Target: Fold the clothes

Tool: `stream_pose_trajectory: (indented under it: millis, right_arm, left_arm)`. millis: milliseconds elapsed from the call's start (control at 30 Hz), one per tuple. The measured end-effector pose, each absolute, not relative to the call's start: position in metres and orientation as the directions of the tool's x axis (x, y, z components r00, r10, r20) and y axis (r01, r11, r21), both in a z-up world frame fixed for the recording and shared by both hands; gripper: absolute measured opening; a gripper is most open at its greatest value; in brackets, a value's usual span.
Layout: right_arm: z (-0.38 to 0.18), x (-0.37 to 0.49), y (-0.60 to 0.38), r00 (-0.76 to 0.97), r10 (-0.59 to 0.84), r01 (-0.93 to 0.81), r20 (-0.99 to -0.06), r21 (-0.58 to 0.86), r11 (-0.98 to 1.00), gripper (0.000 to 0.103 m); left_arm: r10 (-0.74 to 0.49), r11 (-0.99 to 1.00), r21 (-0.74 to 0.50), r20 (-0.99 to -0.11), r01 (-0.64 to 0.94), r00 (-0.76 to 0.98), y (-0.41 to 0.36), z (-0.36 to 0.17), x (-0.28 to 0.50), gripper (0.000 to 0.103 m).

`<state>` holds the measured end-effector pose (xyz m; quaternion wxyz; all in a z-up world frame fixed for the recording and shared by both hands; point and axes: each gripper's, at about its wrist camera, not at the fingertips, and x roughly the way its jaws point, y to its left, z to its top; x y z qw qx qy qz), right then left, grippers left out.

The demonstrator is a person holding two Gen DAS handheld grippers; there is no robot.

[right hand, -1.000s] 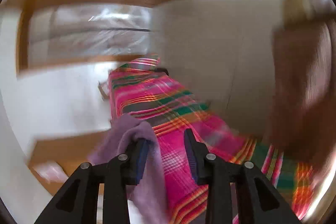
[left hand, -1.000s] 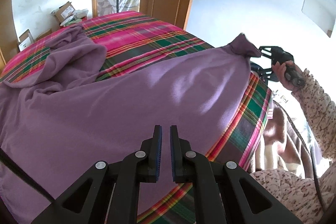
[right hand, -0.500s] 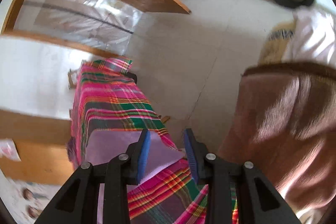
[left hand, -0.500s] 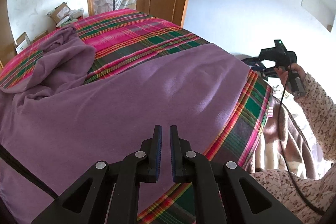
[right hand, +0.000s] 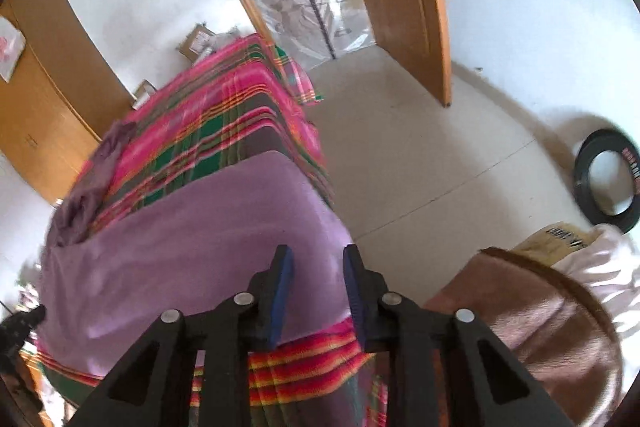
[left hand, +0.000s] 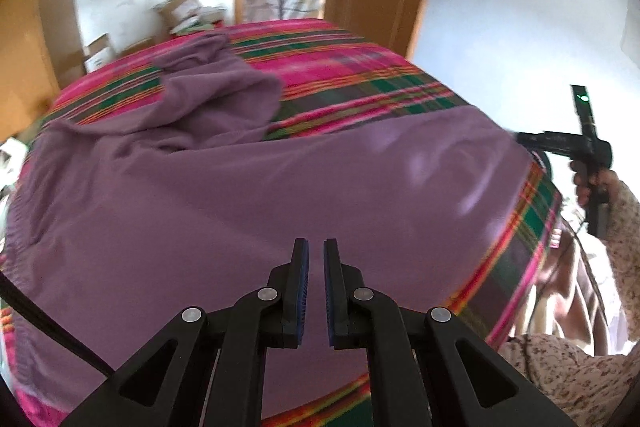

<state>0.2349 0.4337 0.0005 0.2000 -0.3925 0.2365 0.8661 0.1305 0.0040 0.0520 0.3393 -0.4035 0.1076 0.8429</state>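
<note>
The left gripper [left hand: 313, 259] has its two fingers nearly together, with a thin gap and nothing between them. It is above the purple cloth [left hand: 248, 195]. The right gripper [right hand: 316, 269] has its fingers spread wide and holds nothing. The cloth lies spread on the plaid bed [left hand: 360, 83], bunched up at the far end. Cardboard boxes [left hand: 180, 7] sit by the wall; what is inside is too blurry to tell.

No legible text. Red lettering on black ring [right hand: 607, 179], at 3 o'clock, too blurred to read.
</note>
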Motion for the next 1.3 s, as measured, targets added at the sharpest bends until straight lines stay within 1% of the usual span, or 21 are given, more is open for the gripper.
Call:
stream_pose_trajectory:
  millis: [67,200,367,467,533,700,767,800,833,900,967,1067,1167,1233,1300]
  right_arm:
    - [0.016,0.227,0.427,-0.622,0.182,-0.51,-0.761,0.217,-0.833,0.022]
    - [0.05,0.201,0.408,-0.69,0.157,-0.406,-0.707,0.198,-0.892,0.022]
    - [0.073,0.14,0.366,-0.718,0.085,-0.239,-0.69,0.131,-0.962,0.022]
    - [0.084,0.102,0.342,-0.726,0.042,-0.143,-0.686,0.091,-0.986,0.022]
    - [0.092,0.077,0.329,-0.729,-0.001,-0.095,-0.684,0.102,-0.99,0.022]
    - [0.099,-0.001,0.287,-0.717,-0.113,0.023,-0.688,0.139,-0.99,0.025]
    - [0.095,-0.038,0.265,-0.685,-0.199,0.115,-0.701,0.165,-0.979,0.027]
    - [0.09,-0.054,0.255,-0.669,-0.218,0.141,-0.711,0.166,-0.976,0.028]
    - [0.084,-0.069,0.246,-0.656,-0.224,0.156,-0.721,0.161,-0.974,0.029]
    - [0.072,-0.098,0.231,-0.637,-0.226,0.178,-0.737,0.144,-0.973,0.029]
    - [0.059,-0.123,0.217,-0.63,-0.2,0.187,-0.75,0.104,-0.977,0.029]
    - [0.045,-0.152,0.197,-0.621,-0.206,0.256,-0.756,0.053,-0.965,0.029]
    - [0.035,-0.174,0.178,-0.56,-0.251,0.34,-0.79,0.057,-0.939,0.029]
    - [0.034,-0.183,0.168,-0.534,-0.293,0.391,-0.793,0.075,-0.917,0.029]
    - [0.032,-0.19,0.163,-0.529,-0.281,0.396,-0.801,0.059,-0.916,0.029]
  left_arm:
    - [0.466,-0.77,-0.086,-0.753,-0.632,-0.465,-0.009,0.054,0.123,0.008]
    - [0.424,-0.808,-0.056,-0.746,-0.586,-0.514,-0.032,0.06,0.106,0.008]
    - [0.373,-0.856,-0.029,-0.726,-0.516,-0.578,-0.059,0.077,0.079,0.008]
    - [0.339,-0.864,0.011,-0.727,-0.504,-0.598,-0.069,0.091,0.06,0.008]
    - [0.325,-0.859,0.046,-0.721,-0.509,-0.613,-0.077,0.104,0.044,0.008]
    - [0.282,-0.88,0.065,-0.725,-0.471,-0.629,-0.107,0.126,-0.017,0.008]
    - [0.252,-0.898,0.061,-0.741,-0.437,-0.622,-0.121,0.126,-0.047,0.009]
    - [0.234,-0.906,0.063,-0.752,-0.419,-0.617,-0.126,0.125,-0.061,0.011]
    - [0.213,-0.908,0.078,-0.761,-0.412,-0.613,-0.128,0.121,-0.073,0.016]
    - [0.183,-0.911,0.097,-0.777,-0.402,-0.602,-0.132,0.113,-0.097,0.016]
    - [0.21,-0.908,0.063,-0.787,-0.415,-0.58,-0.136,0.104,-0.117,0.016]
    - [0.122,-0.889,0.187,-0.783,-0.418,-0.61,-0.127,0.09,-0.132,0.016]
    - [0.141,-0.865,0.189,-0.798,-0.466,-0.586,-0.121,0.08,-0.142,0.016]
    - [0.151,-0.848,0.192,-0.806,-0.494,-0.573,-0.119,0.074,-0.149,0.016]
    - [0.144,-0.842,0.202,-0.81,-0.501,-0.569,-0.119,0.071,-0.155,0.016]
